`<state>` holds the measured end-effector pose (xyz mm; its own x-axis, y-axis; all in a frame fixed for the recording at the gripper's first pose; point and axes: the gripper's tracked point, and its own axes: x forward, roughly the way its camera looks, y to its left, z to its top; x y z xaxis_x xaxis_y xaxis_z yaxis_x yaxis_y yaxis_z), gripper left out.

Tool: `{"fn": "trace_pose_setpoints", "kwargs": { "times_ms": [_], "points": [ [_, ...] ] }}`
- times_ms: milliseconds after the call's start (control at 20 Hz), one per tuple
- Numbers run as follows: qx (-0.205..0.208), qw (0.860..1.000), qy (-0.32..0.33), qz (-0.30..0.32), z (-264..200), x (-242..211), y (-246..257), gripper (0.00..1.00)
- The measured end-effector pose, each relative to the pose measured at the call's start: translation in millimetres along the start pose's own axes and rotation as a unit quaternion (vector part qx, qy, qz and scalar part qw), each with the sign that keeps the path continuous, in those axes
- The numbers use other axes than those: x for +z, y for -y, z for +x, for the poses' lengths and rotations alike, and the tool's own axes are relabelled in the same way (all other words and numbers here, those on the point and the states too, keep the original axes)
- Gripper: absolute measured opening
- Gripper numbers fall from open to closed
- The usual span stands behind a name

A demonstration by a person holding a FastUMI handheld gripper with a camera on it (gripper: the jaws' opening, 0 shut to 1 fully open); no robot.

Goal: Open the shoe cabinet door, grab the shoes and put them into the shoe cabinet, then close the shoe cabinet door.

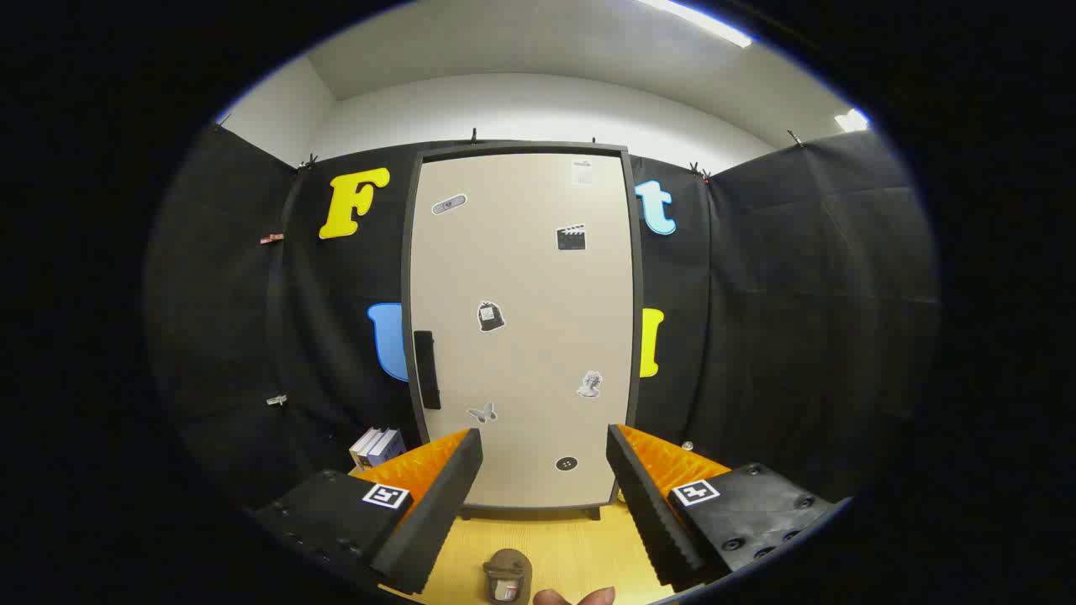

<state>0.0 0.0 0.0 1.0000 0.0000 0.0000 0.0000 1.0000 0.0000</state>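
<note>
The gripper (545,470) is hovering with its fingers spread wide, nothing between them, facing the shoe cabinet (521,328) standing upright on the table (559,546) just beyond. The beige door (525,277) is sitting closed, stickers scattered over it, its dark handle (427,370) running down the left edge. A small brown shoe (507,576) is resting on the table below the fingers. Some books (377,446) are leaning beside the cabinet's left foot.

The booth is evenly lit by ceiling strip lights (702,21) above the cabinet door (521,328); straight lines are bowed by fisheye distortion; focus is sharp.
</note>
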Motion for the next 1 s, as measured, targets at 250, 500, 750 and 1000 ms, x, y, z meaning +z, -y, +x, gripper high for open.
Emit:
{"fn": "trace_pose_setpoints", "kwargs": {
  "times_ms": [250,500,750,1000],
  "points": [
    [-0.003,1.0,0.002,-0.002,-1,2,-1,0.97],
    [-0.006,1.0,0.004,0.0,-1,2,-3,0.97],
    [-0.006,1.0,0.003,0.001,2,2,-5,0.97],
    [0.0,1.0,0.004,0.003,15,2,-18,0.97]
  ]
}}
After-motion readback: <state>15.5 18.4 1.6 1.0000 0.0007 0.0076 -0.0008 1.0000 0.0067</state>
